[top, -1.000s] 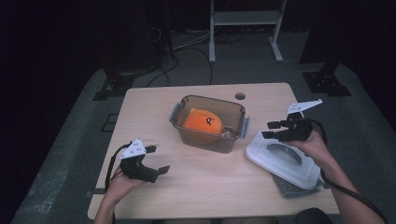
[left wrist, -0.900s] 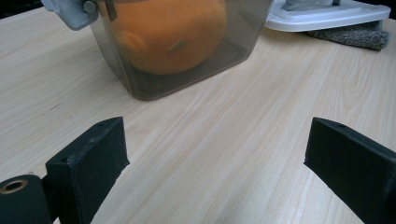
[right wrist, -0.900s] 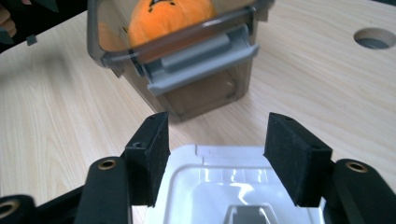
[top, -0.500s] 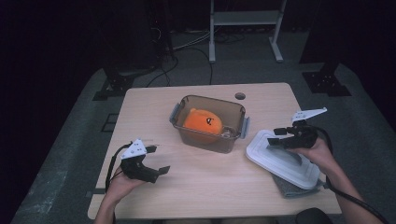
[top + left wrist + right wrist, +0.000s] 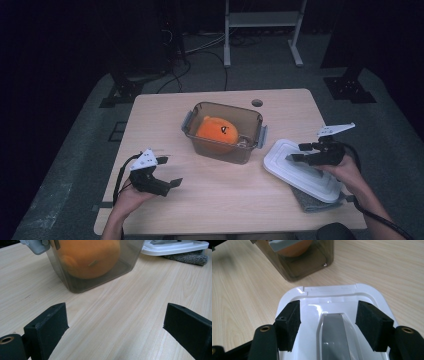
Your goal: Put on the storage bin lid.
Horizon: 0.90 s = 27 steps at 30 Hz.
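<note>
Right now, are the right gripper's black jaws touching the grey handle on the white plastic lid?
Apart. The right gripper view shows the right gripper open, one jaw on each side of the grey handle of the white plastic lid, with white lid showing between each jaw and the handle.

My light wooden bench (image 5: 300, 107) stands on a grey carpeted floor (image 5: 75, 165). Beyond the bench the room is dark; a white metal rack (image 5: 262, 20) stands there, with black cables (image 5: 200, 47) trailing on the floor to its left.
</note>
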Available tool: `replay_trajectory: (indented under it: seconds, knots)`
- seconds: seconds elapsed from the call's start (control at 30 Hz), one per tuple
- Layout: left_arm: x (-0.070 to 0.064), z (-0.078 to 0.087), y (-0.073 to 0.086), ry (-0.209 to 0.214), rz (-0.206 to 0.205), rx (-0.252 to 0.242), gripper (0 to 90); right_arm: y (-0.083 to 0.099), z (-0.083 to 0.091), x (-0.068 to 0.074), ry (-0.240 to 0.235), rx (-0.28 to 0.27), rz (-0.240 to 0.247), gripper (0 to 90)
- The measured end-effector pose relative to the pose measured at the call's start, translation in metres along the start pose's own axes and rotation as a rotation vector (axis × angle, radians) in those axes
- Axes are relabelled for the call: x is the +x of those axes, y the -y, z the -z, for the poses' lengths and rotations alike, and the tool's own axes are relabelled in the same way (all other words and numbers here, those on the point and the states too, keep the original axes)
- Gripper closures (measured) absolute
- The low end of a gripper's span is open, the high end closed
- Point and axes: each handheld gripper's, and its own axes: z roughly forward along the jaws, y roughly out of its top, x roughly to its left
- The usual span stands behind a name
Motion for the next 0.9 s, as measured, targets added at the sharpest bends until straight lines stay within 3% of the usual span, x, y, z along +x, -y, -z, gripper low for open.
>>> replay_trajectory:
  seconds: [0.37, 0.9]
  knots:
    - [0.000, 0.001, 0.000, -0.001, 0.000, -0.002, 4.4, 0.016, -0.002, -0.004, 0.004, 0.002, -0.006, 37.8]
    - [0.001, 0.002, 0.001, -0.004, 0.006, -0.005, 4.4, 0.026, 0.000, -0.004, 0.003, -0.010, 0.008, 59.4]
